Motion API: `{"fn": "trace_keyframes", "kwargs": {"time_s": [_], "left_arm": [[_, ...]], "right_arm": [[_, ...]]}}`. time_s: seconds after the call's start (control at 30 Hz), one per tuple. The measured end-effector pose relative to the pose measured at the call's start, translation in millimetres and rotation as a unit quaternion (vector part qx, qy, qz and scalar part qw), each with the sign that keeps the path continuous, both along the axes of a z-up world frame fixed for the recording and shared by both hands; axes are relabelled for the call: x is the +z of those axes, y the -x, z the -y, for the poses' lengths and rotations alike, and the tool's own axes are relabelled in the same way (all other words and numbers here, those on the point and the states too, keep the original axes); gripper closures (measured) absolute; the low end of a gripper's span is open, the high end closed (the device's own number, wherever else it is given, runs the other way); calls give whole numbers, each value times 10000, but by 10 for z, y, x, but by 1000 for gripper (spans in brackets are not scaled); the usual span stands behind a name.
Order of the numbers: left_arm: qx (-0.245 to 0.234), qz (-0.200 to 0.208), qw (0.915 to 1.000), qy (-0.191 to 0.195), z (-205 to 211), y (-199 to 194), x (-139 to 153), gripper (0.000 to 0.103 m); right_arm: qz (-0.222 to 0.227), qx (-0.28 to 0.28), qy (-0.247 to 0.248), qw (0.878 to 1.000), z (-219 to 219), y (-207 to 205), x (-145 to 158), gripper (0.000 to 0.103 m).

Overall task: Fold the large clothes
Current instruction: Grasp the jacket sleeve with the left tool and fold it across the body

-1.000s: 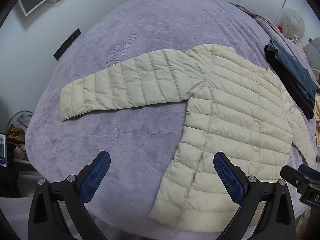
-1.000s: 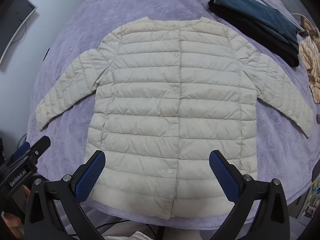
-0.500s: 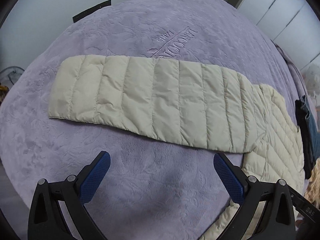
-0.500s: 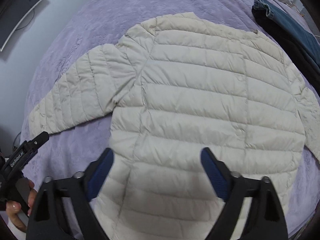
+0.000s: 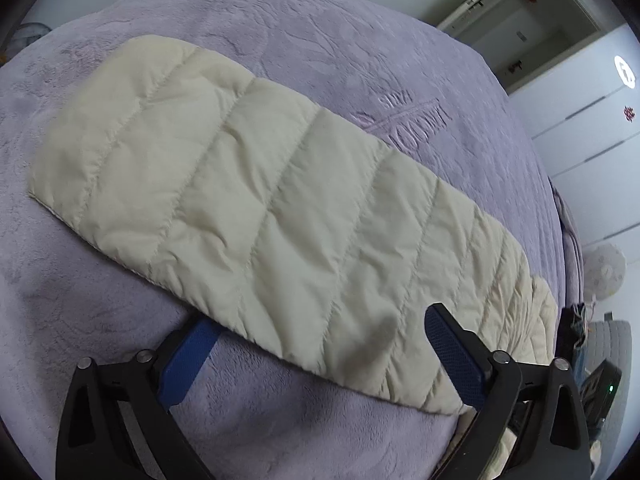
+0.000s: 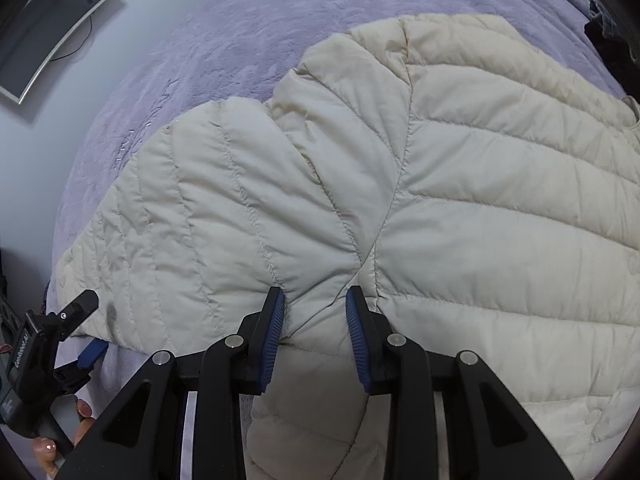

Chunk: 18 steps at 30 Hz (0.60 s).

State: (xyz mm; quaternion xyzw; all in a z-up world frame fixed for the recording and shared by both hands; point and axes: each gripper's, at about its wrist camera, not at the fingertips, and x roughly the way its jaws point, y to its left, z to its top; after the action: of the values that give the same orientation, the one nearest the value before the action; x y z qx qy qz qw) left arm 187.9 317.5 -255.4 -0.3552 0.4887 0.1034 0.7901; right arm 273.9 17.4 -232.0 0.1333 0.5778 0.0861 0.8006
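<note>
The cream quilted jacket (image 6: 460, 200) lies spread flat on the lilac plush blanket (image 5: 360, 40) that covers the bed, its sleeve (image 5: 260, 216) stretched out sideways from the body.

The right gripper (image 6: 316, 300) is down at the armpit, where sleeve and body seams meet. Its blue pads (image 6: 358, 320) have just been closing and a bunched fold of the jacket sits between them, the fabric puckering towards both pads; the pads appear to touch the cloth on either side, though I cannot tell how firmly they bite.

The left gripper (image 5: 320, 336) straddles the near edge of the sleeve, about midway along it. Its jaws have just been narrowing but stand well apart: one pad is tucked under the sleeve's hem against the blanket, the other rests on top of the fabric nearer the shoulder. The sleeve lies between them, not pinched.

The jacket is puffy, stitched in even channels that run across the sleeve and across the body, with light creasing and a few snap buttons near the hem. An embossed logo shows in the blanket beyond the sleeve. A hand (image 6: 60, 436) holds the left gripper's handle at the bed's edge.
</note>
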Motion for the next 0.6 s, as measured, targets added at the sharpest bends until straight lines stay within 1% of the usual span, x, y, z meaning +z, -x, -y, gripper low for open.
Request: {"fn": "trace_keyframes", "kwargs": {"time_s": [0.03, 0.07, 0.1, 0.13, 0.2, 0.27, 0.33, 0.43, 0.6], "left_arm": [[44, -22, 10000, -57, -28, -24, 1, 42], [-5, -32, 10000, -5, -51, -57, -15, 79], [-68, 20, 9998, 159, -84, -86, -30, 96], [-66, 91, 9996, 242, -110, -89, -18, 96], [-188, 254, 9995, 48, -103, -111, 109, 96], [-411, 544, 9975, -167, -60, -122, 325, 96], [-684, 840, 9938, -263, 0, -118, 576, 96], [-1137, 1283, 9843, -418, 179, -143, 957, 96], [-1844, 1923, 9619, -618, 659, -213, 1538, 96]], "right_arm": [[-14, -40, -46, 10000, 8, -8, -31, 68], [-15, -72, -84, 9999, 13, -9, -48, 68], [-10, -90, -101, 9999, 15, -7, -61, 68], [-3, -91, -88, 9999, 36, 8, -100, 68], [23, -71, -74, 9999, 41, 29, -106, 68], [37, -65, -71, 9999, 55, 28, -139, 68], [59, -84, -123, 9999, 93, 88, -158, 68], [94, -119, -202, 9997, 135, 134, -193, 68], [106, -190, -356, 9991, 265, 247, -231, 68]]}}
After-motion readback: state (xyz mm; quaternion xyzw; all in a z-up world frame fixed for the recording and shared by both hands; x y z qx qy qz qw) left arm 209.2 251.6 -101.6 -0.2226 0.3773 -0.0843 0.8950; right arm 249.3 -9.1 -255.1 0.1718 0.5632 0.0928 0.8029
